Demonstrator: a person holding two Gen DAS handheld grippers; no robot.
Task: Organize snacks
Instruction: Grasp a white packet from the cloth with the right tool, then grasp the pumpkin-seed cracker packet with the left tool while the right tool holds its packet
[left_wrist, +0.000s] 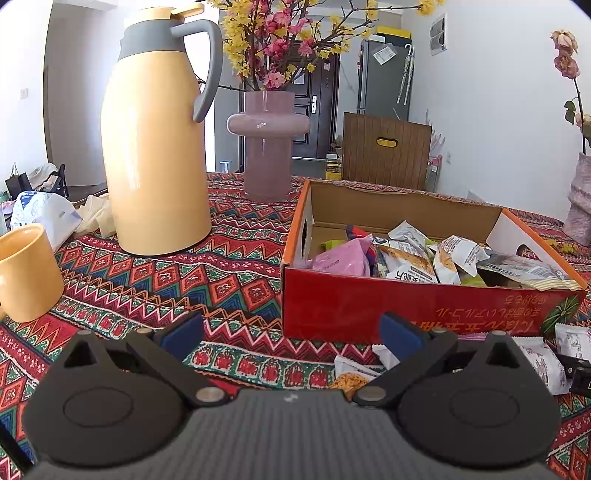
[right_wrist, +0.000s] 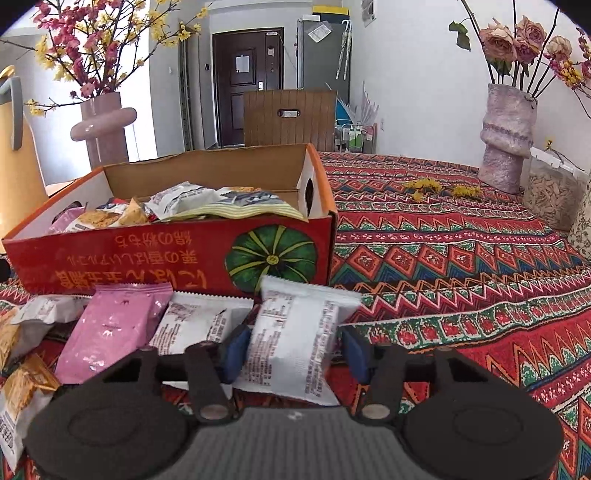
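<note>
We see the red cardboard box (right_wrist: 177, 254) open-topped on the patterned tablecloth (right_wrist: 461, 258), which is bare to its right. Just near of it, a crinkly white packet (right_wrist: 295, 332) runs near-to-far between the right gripper (right_wrist: 295, 350) pads, seemingly pinched. The left gripper (left_wrist: 291, 332) gapes empty.

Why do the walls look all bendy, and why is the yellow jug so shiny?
Left wrist view: the fisheye lens bows the walls and darkens the corners; window light puts a bright streak on the yellow thermos jug and pink vase. Right wrist view: same curving, and the white snack packet looks slightly blurred.
</note>
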